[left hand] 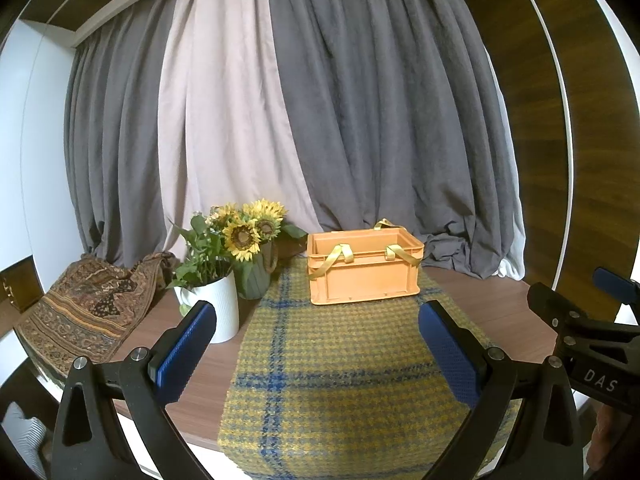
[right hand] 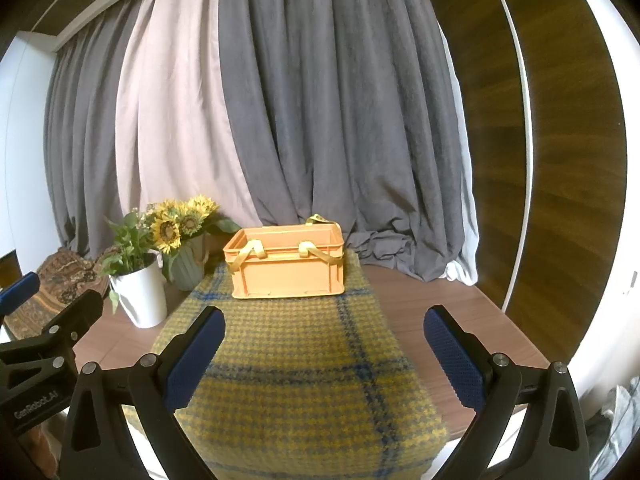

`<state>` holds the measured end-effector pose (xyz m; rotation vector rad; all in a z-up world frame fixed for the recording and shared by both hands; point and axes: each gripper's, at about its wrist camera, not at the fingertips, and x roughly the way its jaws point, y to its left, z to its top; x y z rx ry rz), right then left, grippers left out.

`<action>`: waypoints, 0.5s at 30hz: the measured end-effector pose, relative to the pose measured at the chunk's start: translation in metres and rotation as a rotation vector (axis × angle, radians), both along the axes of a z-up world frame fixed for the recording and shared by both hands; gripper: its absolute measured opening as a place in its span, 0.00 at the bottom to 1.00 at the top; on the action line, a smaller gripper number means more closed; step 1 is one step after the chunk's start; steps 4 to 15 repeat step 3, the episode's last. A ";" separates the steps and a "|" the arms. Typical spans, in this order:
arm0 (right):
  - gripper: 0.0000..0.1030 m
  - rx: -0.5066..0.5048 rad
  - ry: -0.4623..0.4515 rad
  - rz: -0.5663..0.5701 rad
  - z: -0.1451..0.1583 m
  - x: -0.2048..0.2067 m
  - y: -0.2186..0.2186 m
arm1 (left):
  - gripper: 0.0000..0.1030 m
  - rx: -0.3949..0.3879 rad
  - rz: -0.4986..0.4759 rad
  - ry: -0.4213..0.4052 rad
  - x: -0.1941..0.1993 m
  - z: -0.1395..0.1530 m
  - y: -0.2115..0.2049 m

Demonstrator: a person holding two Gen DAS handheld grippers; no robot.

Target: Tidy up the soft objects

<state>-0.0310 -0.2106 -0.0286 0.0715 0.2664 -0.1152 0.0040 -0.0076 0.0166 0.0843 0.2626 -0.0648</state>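
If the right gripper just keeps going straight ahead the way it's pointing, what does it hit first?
Probably the orange crate standing on the plaid cloth; the right gripper, open and empty, points roughly at it, though its height above the cloth is unclear.

crate [left hand: 364, 270] on blanket [left hand: 344, 380], vases [left hand: 224, 308] left

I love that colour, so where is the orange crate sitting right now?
The orange crate sits at the far end of the yellow plaid cloth, ahead of both grippers in both views, just right of the sunflower vase.
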 end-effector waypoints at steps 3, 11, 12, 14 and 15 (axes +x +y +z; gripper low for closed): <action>0.98 -0.002 -0.001 0.000 0.001 -0.002 0.000 | 1.00 0.001 0.000 0.001 0.000 0.000 0.000; 0.98 -0.002 -0.001 0.000 0.001 -0.002 0.000 | 1.00 0.001 0.000 0.001 0.000 0.000 0.000; 0.98 -0.002 -0.001 0.000 0.001 -0.002 0.000 | 1.00 0.001 0.000 0.001 0.000 0.000 0.000; 0.98 -0.002 -0.001 0.000 0.001 -0.002 0.000 | 1.00 0.001 0.000 0.001 0.000 0.000 0.000; 0.98 -0.002 -0.001 0.000 0.001 -0.002 0.000 | 1.00 0.001 0.000 0.001 0.000 0.000 0.000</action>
